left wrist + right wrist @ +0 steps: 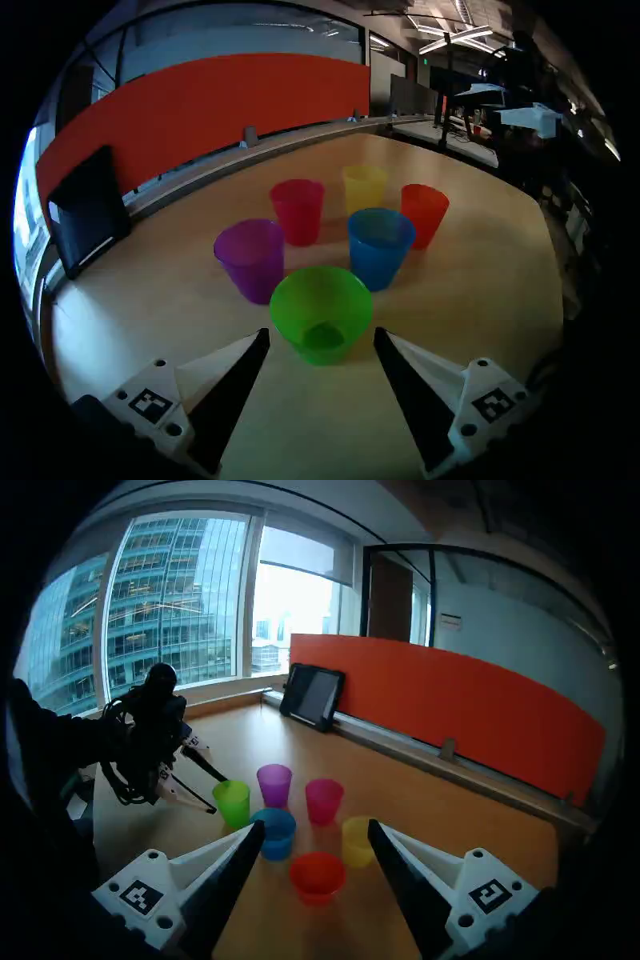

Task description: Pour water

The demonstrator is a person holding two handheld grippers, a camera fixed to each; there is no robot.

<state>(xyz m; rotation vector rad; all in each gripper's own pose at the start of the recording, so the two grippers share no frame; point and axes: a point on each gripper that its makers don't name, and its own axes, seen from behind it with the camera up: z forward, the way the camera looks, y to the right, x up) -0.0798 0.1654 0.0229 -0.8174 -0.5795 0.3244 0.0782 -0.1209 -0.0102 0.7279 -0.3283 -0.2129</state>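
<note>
Six plastic cups stand upright in a cluster on the wooden table (480,296). The green cup (322,316) is nearest my left gripper (320,336), which is open with a fingertip on each side of the cup's lower part, not pressing it. Behind it are the purple cup (252,260), blue cup (380,246), pink cup (298,210), yellow cup (364,188) and orange cup (424,212). My right gripper (316,826) is open just short of the orange cup (318,876). The left gripper (218,794) also appears at the green cup (233,802), held by a dark-sleeved person.
A dark tablet (88,210) leans against the low ledge under the orange wall panel (208,104), also seen as the tablet (314,696). Large windows (176,600) lie beyond the table's far side. Bare tabletop surrounds the cups.
</note>
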